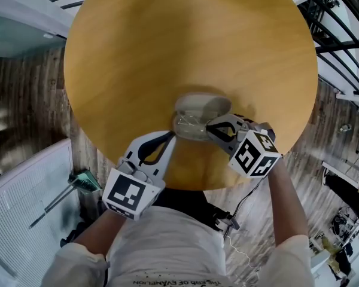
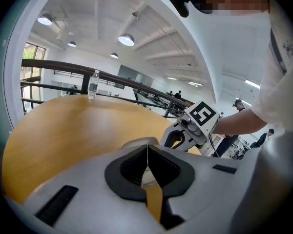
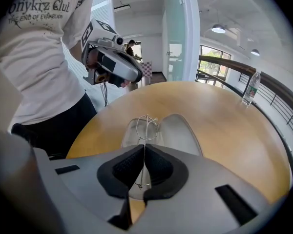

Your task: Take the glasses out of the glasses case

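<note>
Above clear case (image 1: 202,107), right gripper (image 3: 144,148) clamps wire glasses (image 3: 147,126), left gripper (image 2: 147,148) pinches case

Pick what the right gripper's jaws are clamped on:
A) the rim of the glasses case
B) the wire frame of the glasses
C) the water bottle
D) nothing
B: in the right gripper view, the right gripper has its jaws shut on the thin wire frame of the glasses, with the open glasses case lying on the table just beyond them.
</note>
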The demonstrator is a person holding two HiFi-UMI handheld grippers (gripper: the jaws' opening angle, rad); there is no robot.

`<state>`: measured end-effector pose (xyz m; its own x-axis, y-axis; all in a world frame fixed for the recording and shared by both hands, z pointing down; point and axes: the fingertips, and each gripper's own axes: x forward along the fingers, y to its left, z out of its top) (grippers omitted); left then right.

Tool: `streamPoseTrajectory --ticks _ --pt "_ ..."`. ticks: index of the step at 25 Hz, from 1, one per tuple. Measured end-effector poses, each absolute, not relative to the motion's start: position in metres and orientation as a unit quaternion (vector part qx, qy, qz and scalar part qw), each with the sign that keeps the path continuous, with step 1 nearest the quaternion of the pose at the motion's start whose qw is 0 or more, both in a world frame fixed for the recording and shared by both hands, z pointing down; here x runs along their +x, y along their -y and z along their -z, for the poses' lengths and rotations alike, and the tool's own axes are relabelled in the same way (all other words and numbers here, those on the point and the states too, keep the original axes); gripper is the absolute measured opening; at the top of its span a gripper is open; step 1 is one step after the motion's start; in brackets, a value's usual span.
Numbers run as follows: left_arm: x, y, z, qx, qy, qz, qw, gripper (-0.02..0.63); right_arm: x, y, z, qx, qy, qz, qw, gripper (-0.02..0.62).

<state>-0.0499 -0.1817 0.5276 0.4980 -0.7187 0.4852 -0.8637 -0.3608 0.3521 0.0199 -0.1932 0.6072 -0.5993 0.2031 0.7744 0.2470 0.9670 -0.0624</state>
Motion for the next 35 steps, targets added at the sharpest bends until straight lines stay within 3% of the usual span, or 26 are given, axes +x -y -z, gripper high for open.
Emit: streamPoseTrajectory --ticks 19,35 --pt "-0.042 0.143 -0.455 0.841 0.474 -0.12 0.231 0.025 0.037 0.165 -0.495 -0.017 0.926 0.037 0.374 0.032" --pt "-0.013 0.1 -0.4 0.864 0.46 -0.111 0.171 0.025 0.059 0.116 -0.405 0.116 0.961 -0.027 0.248 0.032"
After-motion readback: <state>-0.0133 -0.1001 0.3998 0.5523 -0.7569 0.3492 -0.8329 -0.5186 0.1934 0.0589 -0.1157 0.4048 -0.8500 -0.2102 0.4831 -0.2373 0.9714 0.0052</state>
